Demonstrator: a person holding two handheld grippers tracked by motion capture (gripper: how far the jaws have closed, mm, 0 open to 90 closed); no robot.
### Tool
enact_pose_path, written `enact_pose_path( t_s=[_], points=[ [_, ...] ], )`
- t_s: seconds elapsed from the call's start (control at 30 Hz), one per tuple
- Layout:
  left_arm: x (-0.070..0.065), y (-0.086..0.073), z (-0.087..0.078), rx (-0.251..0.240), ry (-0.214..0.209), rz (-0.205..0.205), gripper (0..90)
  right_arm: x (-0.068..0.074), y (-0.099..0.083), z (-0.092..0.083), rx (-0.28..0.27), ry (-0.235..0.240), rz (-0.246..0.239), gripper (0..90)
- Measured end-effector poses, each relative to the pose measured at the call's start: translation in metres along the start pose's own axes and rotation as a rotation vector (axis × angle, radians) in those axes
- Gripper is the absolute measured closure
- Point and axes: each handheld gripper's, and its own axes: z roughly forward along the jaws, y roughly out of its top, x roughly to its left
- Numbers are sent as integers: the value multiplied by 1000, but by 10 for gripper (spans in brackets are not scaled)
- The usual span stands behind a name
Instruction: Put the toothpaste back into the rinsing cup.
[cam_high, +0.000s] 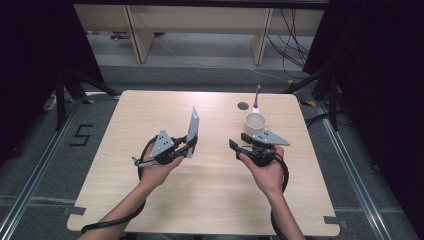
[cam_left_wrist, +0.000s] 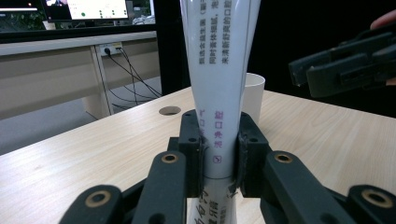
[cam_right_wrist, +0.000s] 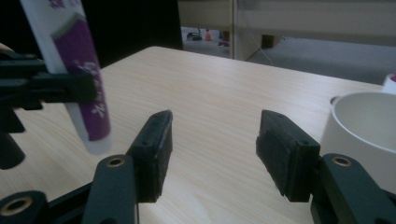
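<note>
White plastic, smooth and slightly tapered, forms the body of the tube (cam_left_wrist: 217, 93) pinched upright between the pads of the left gripper (cam_high: 190, 146), above the middle of the table (cam_high: 150, 210) on its left half. The pads (cam_left_wrist: 246, 154) press on the tube's lower part, so most of its length stands free above the grip. The right gripper (cam_right_wrist: 212, 154) holds nothing; its jaws stand spread, with bare table between them, just in front of the white cup (cam_high: 255, 123) near the far right edge. A small pink-and-white item (cam_high: 256, 102) stands behind the cup; what it is cannot be told. Risk one: the low, narrow grip on a slick surface allows the tube to pivot or slide down if the left hand tilts or moves sharply. Risk two: squeezing harder may deform the soft tube and force out its contents. Risk three: if the tube is meant for the cup, the empty right gripper is close enough to knock the light cup over or push it toward the far edge. Risk four: the two grippers may collide if the tube is passed across.
</note>
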Motion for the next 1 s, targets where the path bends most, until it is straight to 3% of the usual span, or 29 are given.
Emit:
enact_pose_path(
  t_s=[0.17, 0.6, 0.63, 0.8, 0.83, 0.87, 1.0],
  points=[
    [-2, 1, 4, -4, 1, -1, 758, 11, 8, 4, -19, 14, -18, 453],
    [-10, 2, 15, -4, -4, 16, 758, 40, 32, 12, -100, 114, -6, 449],
    [-11, 3, 16, -6, -6, 17, 758, 41, 34, 13, -111, 118, -25, 449],
    [-16, 4, 20, -6, -9, 27, 757, 49, 39, 18, -114, 137, -17, 447],
    [-17, 4, 21, -6, -10, 28, 757, 49, 40, 19, -125, 126, -37, 447],
    [-18, 4, 22, -4, -10, 29, 758, 51, 41, 20, -120, 148, -19, 447],
    [-21, 4, 25, -4, -15, 30, 757, 54, 42, 24, -110, 138, -25, 448]
  ],
)
